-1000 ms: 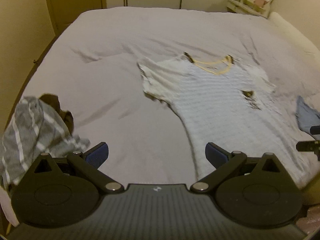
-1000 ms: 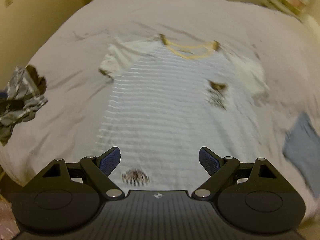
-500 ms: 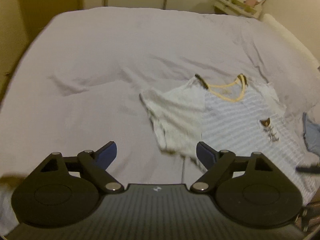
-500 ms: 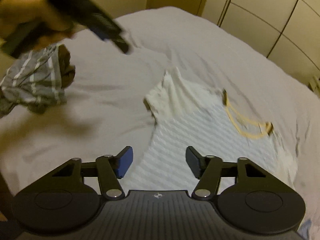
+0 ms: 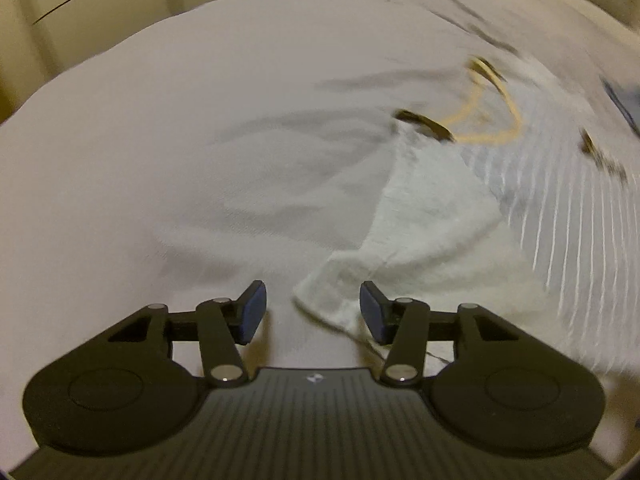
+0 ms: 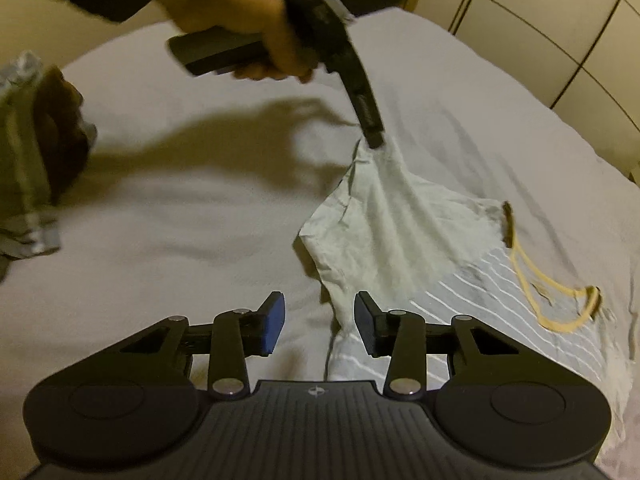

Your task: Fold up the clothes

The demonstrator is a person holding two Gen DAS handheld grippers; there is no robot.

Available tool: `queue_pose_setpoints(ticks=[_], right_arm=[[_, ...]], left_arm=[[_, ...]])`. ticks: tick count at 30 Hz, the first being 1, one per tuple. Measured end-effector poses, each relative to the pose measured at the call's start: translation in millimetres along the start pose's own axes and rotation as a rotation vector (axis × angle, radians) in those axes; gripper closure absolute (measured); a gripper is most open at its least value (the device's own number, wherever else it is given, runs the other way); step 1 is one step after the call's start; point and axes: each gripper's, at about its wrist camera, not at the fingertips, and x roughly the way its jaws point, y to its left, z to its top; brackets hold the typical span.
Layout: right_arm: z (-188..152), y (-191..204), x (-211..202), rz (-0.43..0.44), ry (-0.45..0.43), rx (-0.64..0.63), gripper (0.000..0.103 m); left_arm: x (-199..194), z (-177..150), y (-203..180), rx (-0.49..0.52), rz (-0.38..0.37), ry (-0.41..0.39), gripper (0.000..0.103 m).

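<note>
A bed in a pale wrinkled sheet carries a striped T-shirt and crumpled grey clothes.

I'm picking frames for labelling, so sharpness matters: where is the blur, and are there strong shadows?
Left wrist view: the T-shirt and bed sheet are smeared by motion, worst toward the upper right. Right wrist view: sharper shirt, but the hand and striped garment are blurred, and a dark shadow falls across the sheet.

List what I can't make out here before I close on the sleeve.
- T-shirt hem: cut off by both views' lower edges.
- Chest print: motion-blurred, left view.
- Left gripper fingers: blurred, right view.
- Striped garment: blurred, cut off, right view's left edge.
</note>
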Motion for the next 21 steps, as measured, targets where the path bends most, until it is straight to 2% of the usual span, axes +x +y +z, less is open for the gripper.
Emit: queue_pose_setpoints(ticks=[3,5,6,10,16,18,21], right_arm=[[3.0,0.5,24.8,-0.005,0.015,-0.015,0.06],[7.0,-0.5,38.4,-0.005,0.022,-0.006,0.06],[9.4,-0.7,44.7,-0.007,0.023,-0.005,0.06],[20.8,2.2,62.0,-0.036,0.006,-0.034,0.06],[32.3,19.2,90.0,-0.121,0.022,-0.18,0.06],[31.8,11.1,87.6,-0.112,0.007,-0.123,0.061],[31.0,-1.0,84.0,-0.099,-0.014,-0.039,0.072]], left_arm=[[18.7,0.6,4.8,0.071,-0.081,0.031,0.057],[25.3,0.1,11.0,0.086,-0.135,0.06,0.082],[25.1,-0.4,14.9,0.082,-0.162,0.07,0.099],[18.8,-3.8,29.4,0.006,-0.24,0.071,0.102],[21.4,-7.9,45.7,-0.175,-0.311,0.109,0.102],[21.5,-11.0,48.5,-0.218,-0.316,0.115,0.102],[21.6,-14.8,49.4,-0.261,-0.308,0.116,0.102]])
